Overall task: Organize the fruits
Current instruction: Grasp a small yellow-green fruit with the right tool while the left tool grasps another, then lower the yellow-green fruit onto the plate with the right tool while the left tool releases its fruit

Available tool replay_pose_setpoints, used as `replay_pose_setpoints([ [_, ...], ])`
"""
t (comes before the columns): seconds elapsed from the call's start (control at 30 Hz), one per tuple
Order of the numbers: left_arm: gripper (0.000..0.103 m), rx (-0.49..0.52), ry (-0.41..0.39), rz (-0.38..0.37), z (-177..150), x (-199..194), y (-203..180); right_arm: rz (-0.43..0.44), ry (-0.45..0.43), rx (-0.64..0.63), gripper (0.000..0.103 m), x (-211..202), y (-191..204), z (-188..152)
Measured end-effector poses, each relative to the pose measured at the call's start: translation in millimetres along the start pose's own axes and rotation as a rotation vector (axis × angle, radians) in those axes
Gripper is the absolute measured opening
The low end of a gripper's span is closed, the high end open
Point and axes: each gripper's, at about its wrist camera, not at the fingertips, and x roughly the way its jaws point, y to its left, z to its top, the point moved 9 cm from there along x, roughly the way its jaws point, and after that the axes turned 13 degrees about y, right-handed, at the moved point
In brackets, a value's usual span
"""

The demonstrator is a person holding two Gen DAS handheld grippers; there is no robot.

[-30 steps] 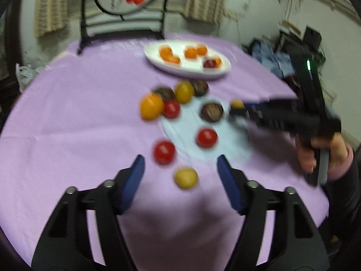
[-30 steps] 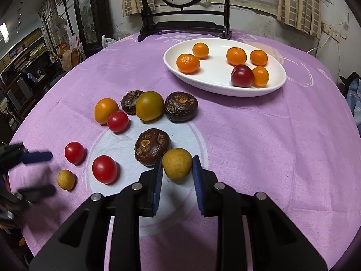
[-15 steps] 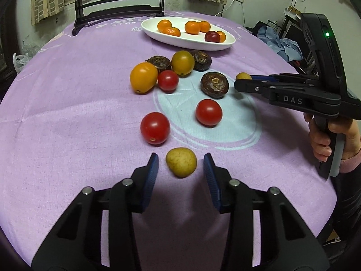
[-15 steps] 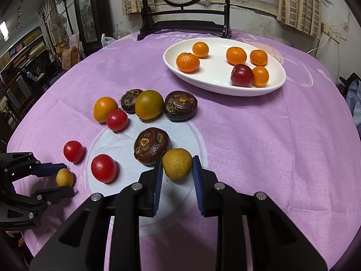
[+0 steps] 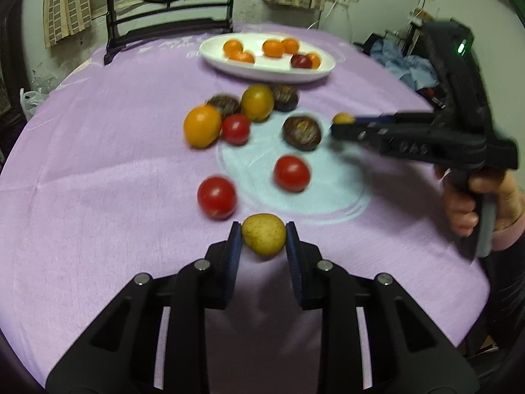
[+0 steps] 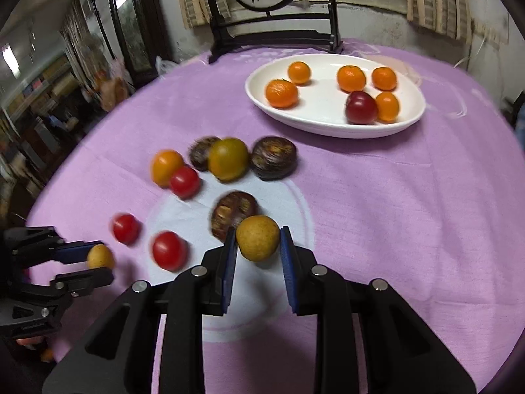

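In each claw, a yellow fruit (image 5: 263, 233).

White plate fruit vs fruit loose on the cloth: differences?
The white plate holds five oranges and one dark red fruit; the purple tablecloth carries red tomatoes, dark brown fruits and yellow-orange ones, more numerous and more varied. All are small and round.

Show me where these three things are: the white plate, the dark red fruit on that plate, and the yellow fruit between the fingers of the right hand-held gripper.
white plate (image 6: 320, 124): right wrist view, bare front rim.
dark red fruit (image 6: 361, 107): right wrist view, middle of its skin.
yellow fruit (image 6: 257, 242): right wrist view, centre of its front.
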Motion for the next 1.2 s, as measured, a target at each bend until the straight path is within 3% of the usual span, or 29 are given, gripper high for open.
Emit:
replay_pose_setpoints([
  [0.07,0.027,0.007,-0.043,-0.018,14,-11,-5,0.022,-0.050,0.034,0.027,-10,-7,7],
  [0.13,0.027,0.016,-0.081,-0.025,30,-18,-10,-0.009,-0.126,0.064,0.027,-21,-18,15],
  [0.3,0.027,0.034,-0.127,-0.037,86,-21,-16,-0.176,-0.298,0.124,0.026,-40,-51,41],
  [0.4,0.027,0.065,-0.128,0.012,120,-11,-17,-0.287,-0.358,0.098,0.026,-38,-67,62],
  [0.67,0.027,0.075,-0.096,0.081,214,35,-4,-0.181,-0.319,0.116,0.026,-5,-86,108],
  [0.97,0.028,0.065,-0.026,0.130,249,77,4,-0.137,-0.266,0.074,0.027,15,-83,129],
  [1.0,0.031,0.063,-0.033,0.146,251,77,5,-0.136,-0.265,0.075,0.027,14,-83,129],
  [1.07,0.054,0.042,-0.061,0.204,253,72,14,-0.114,-0.268,0.089,0.029,10,-84,129],
  [1.1,0.061,0.031,-0.073,0.209,254,69,18,-0.095,-0.274,0.100,0.029,6,-83,128],
  [1.13,0.075,0.017,-0.084,0.200,253,64,21,-0.086,-0.278,0.106,0.029,3,-82,128],
  [1.2,0.081,-0.022,-0.104,0.177,249,51,30,-0.078,-0.286,0.107,0.030,-3,-78,127],
])
